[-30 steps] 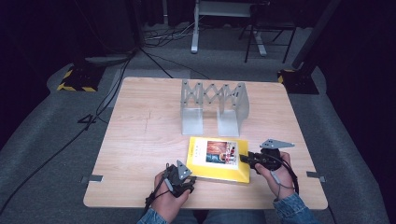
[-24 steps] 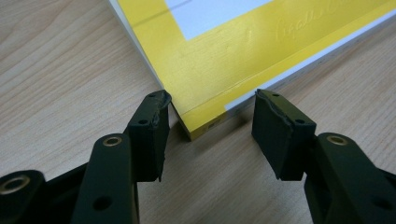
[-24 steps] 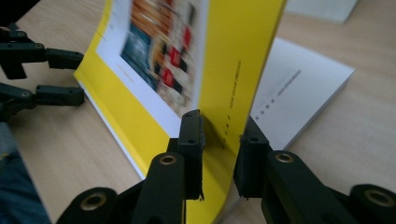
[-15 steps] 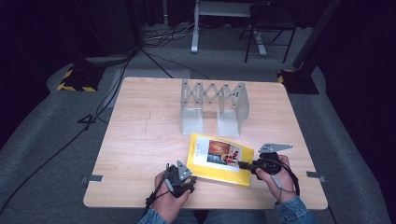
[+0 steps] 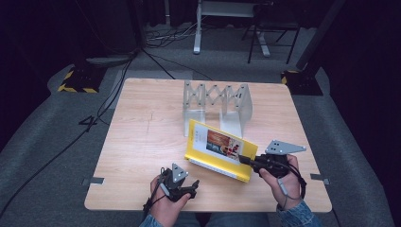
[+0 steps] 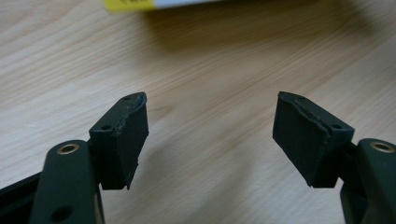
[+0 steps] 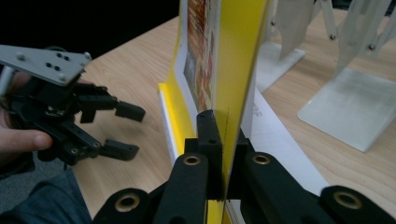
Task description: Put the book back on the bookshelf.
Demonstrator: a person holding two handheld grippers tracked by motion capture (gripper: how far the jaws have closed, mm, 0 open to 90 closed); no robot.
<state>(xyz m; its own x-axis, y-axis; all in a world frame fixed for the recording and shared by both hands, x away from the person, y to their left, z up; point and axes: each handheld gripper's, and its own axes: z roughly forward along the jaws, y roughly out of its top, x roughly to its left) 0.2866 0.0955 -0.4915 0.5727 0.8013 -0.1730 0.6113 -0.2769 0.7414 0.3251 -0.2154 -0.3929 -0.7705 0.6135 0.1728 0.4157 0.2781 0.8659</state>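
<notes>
At the counter's (image 5: pixel 142 142) near edge, at about 7 o'clock in the high view, a person's left hand (image 5: pixel 163 205) holds the left gripper (image 5: pixel 182 189) low over the bare wood, its jaws standing wide apart with nothing between them, as the left gripper view confirms. Toward 5 o'clock, the right hand (image 5: pixel 279 182) holds the right gripper (image 5: pixel 246 160), its jaws clamped on the front cover of a yellow book (image 5: pixel 220 149). The cover is lifted clear of the pages, its picture facing up and toward the person, while the book's lower part lies on the wood near the counter's centre. In the right gripper view the cover's edge runs upright between the closed jaws, with white pages open to one side. Just beyond the book, at 12 o'clock, stands a metal accordion-style rack (image 5: pixel 217 106), its plates upright on the counter. Cables (image 5: pixel 118 90) trail over the grey floor (image 5: pixel 47 137) beyond.
</notes>
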